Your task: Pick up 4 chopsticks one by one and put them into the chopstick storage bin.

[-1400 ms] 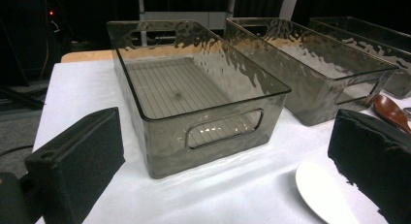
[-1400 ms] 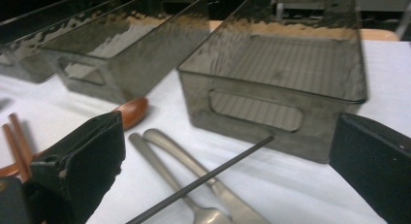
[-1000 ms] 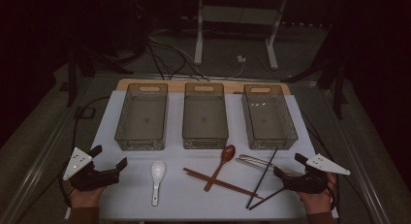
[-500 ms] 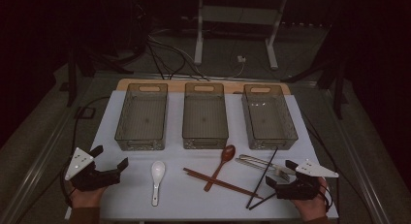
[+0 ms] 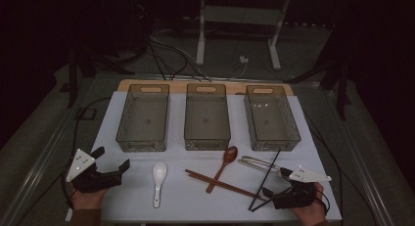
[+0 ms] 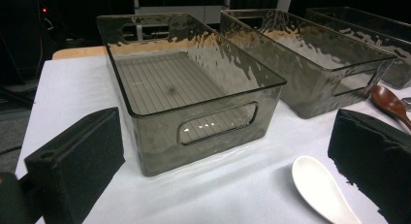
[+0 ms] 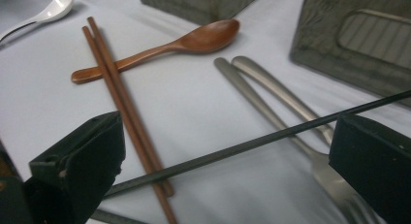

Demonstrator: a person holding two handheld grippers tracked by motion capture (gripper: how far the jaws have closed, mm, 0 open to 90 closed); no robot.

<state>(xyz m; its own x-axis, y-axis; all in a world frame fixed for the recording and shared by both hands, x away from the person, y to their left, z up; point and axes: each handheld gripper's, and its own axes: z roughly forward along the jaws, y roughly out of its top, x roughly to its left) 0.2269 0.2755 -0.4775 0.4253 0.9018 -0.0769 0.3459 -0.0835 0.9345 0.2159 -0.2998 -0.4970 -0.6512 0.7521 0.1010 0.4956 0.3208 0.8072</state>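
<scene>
While your right gripper (image 5: pixel 274 195) rests low at the near right corner of the desk (image 5: pixel 112 113), its fingers (image 7: pixel 77 166) stand wide apart and hold nothing. Between them, in the right gripper view, lies a black chopstick (image 7: pixel 252 144): it is thin, straight and dark with a dull shine, and it runs across the view from lower left to upper right. In the high view you see two black chopsticks (image 5: pixel 266 177), close together, with their near ends just in front of this gripper. The black chopstick passes over the end of the brown chopsticks (image 7: pixel 121 98), a wooden pair that lies side by side. A brown wooden spoon (image 7: pixel 184 42) lies across this pair, with its bowl toward the bins. Just beside the black chopstick are two metal handles, one of them a fork (image 7: pixel 295 132), and the chopstick crosses over them.

Your left gripper (image 5: pixel 111 163) is at the near left side of the desk, its fingers (image 6: pixel 72 161) also wide open and empty. Near its right finger lies a white spoon (image 6: pixel 322 190). Behind it stand three clear grey bins (image 5: pixel 207 117) in a row, the left one (image 6: pixel 189 83) nearest to this gripper.
</scene>
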